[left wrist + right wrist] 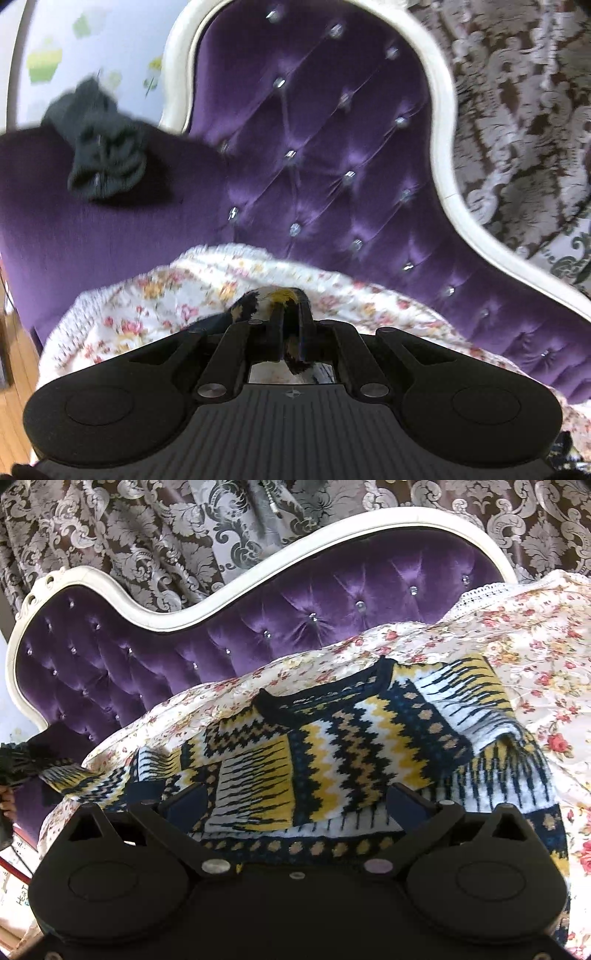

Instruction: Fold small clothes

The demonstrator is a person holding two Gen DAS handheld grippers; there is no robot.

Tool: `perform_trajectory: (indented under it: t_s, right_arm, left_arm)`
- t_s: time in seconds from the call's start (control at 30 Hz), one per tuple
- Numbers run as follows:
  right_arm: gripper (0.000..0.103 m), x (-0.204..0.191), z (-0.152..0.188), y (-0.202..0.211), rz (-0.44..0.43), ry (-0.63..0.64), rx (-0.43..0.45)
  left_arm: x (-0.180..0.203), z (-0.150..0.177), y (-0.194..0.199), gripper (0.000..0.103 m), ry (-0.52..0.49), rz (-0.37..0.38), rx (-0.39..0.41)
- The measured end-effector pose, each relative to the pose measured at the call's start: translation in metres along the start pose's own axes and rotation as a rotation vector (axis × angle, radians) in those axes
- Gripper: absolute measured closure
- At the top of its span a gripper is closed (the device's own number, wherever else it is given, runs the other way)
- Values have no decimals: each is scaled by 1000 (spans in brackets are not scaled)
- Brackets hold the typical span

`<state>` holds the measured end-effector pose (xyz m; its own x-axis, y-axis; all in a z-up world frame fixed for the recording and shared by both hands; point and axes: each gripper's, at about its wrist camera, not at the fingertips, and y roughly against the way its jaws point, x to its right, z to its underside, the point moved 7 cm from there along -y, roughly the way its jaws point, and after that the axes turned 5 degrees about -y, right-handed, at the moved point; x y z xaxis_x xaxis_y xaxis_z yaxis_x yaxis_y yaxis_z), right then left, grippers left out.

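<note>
A patterned knit sweater [332, 753] in yellow, navy and white is lying face-up on a floral cloth [535, 646] that is covering the seat of a purple tufted sofa [122, 657], its neckline pointing toward the backrest. The left hand-held gripper [290, 314] is pinching a bit of the sweater [258, 299] between nearly closed fingers, apparently the end of a sleeve [70, 779] that is stretching off toward the sofa's left end in the right wrist view. The right hand-held gripper [295, 801] is hanging over the sweater's lower body with its fingers spread wide, gripping nothing.

The risks from here are looking plain enough. The left wrist view is blurring with motion, and only a small bite of fuzzy knit is sitting in the jaws, so a quick swing could be pulling the sleeve free mid-fold. With the right side holding nothing down, tension on the sleeve may be dragging the whole garment sideways, skewing the fold line. The loose floral cloth is likely sliding on the velvet too, and either jaw could be catching it along with the knit. A dark crumpled garment [103, 155] is resting near the sofa's far end, well apart from the work.
</note>
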<state>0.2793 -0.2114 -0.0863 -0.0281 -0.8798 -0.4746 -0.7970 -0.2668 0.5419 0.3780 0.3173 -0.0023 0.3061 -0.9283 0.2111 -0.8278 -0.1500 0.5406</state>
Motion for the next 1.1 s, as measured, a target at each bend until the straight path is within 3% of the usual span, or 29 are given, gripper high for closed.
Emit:
perform_trajectory:
  t_s: [0.13, 0.3, 0.53, 0.87, 1.1]
  right_arm:
    - [0, 0, -2, 3, -3, 2, 7]
    - [0, 6, -5, 6, 7, -7, 12]
    - [0, 17, -15, 15, 29, -23, 45]
    - [0, 42, -26, 19, 64, -88, 73]
    - [0, 52, -26, 17, 81, -114, 65]
  left_arm:
    - [24, -12, 23, 97, -27, 30, 35]
    - [79, -23, 50, 97, -156, 86, 86]
    - [170, -8, 71, 97, -289, 221, 95]
    - [284, 52, 86, 97, -366, 434, 48]
    - [330, 123, 71, 97, -387, 503, -51]
